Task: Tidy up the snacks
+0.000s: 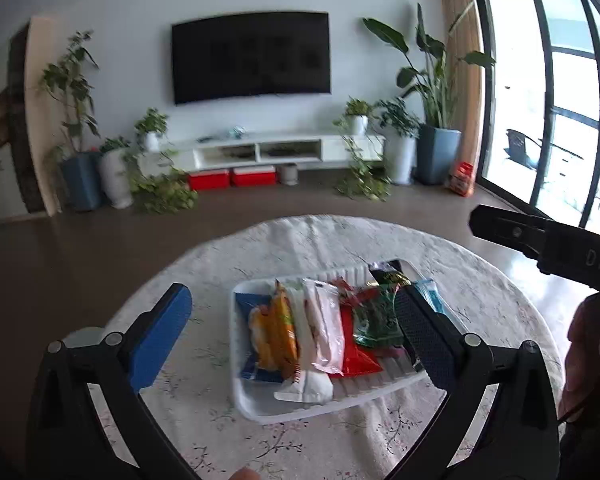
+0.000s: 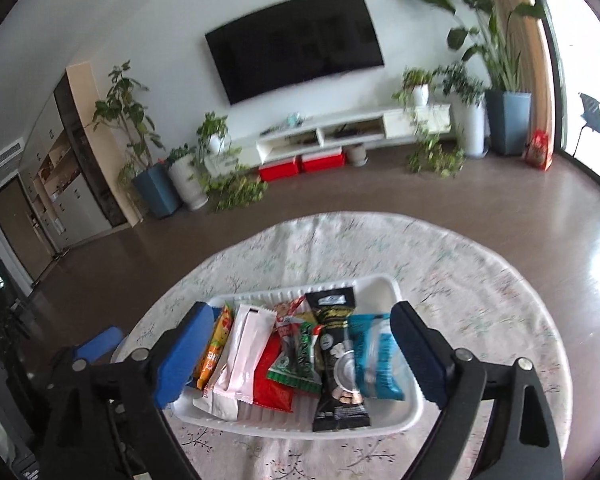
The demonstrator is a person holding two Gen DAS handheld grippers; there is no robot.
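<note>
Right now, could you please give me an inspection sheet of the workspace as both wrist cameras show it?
Surface: round table under a floral cloth.
Job's things: white tray holding snack packets side by side: orange packet, white packet, red packet, green packet, black packet, blue packet.
Clutter: nothing seen on the cloth beside the tray.
Grippers: left gripper and right gripper both open, holding nothing, above the tray.
Cables: nothing seen.
Surroundings: wall television, low white cabinet, potted plants, glass doors.

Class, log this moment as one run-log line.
left hand-held gripper: open | right hand-held gripper: open | snack packets: lined up in white tray | table: round
</note>
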